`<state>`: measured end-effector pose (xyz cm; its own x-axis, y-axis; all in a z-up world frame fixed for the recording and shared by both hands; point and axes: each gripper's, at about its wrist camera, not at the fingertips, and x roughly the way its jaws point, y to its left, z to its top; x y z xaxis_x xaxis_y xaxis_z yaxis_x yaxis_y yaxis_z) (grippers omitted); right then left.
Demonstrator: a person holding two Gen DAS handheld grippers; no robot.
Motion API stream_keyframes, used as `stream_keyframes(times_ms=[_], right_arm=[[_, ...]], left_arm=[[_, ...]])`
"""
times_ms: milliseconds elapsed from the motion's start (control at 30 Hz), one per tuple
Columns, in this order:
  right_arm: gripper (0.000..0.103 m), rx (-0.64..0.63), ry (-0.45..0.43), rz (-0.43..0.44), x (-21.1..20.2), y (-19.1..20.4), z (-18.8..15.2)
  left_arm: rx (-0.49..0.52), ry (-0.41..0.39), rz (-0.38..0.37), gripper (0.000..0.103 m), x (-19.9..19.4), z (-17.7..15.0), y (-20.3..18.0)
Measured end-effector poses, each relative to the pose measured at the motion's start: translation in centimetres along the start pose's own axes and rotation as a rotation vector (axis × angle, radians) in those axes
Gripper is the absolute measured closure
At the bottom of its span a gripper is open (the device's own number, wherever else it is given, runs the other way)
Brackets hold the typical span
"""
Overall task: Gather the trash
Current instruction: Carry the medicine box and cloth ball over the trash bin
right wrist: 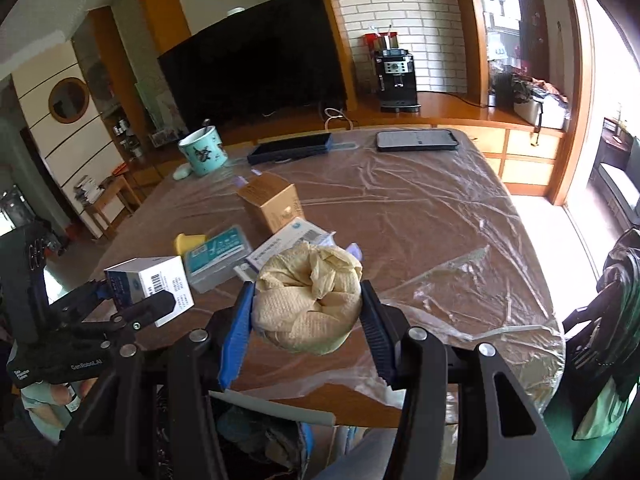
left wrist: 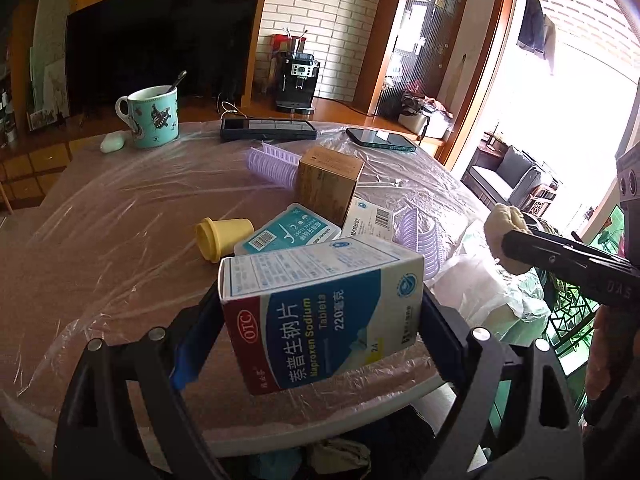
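My left gripper [left wrist: 320, 316] is shut on a white, blue and red medicine box [left wrist: 324, 304] and holds it above the near table edge; the box also shows in the right wrist view [right wrist: 150, 284]. My right gripper [right wrist: 308, 312] is shut on a crumpled beige paper wad [right wrist: 308, 300], seen at the right of the left wrist view [left wrist: 506, 228]. On the plastic-covered table [left wrist: 120, 240] lie a yellow cup [left wrist: 222, 236], a floss case [left wrist: 288, 232], a brown carton [left wrist: 328, 188], a flat white box [left wrist: 372, 216] and purple combs [left wrist: 272, 160].
A teal mug [left wrist: 154, 118] with a spoon, a white earbud case [left wrist: 113, 142] and two phones [left wrist: 268, 129] [left wrist: 380, 138] lie at the far side. A bin with trash [right wrist: 260, 436] stands below the near table edge. A TV [left wrist: 160, 40] and a coffee machine [left wrist: 298, 80] stand behind.
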<state>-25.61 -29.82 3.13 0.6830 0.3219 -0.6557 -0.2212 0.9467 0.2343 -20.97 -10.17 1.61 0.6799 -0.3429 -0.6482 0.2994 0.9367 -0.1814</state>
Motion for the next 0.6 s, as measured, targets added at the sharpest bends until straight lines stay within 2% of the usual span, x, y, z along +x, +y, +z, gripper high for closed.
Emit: stream_keyframes(times_ms=[333,600], right_arm=[[0.052,-0.047,0.031,0.089,0.5,3.1,-1.0],[0.052,-0.065,0.035,0.153,-0.3,4.6,-2.0]], left_arm=[[0.022,-0.018,0.005,0.013,-1.7,-0.4,-0.1],[0.079,-0.030,-0.029,0.013,-4.4,-1.0,-0.4]])
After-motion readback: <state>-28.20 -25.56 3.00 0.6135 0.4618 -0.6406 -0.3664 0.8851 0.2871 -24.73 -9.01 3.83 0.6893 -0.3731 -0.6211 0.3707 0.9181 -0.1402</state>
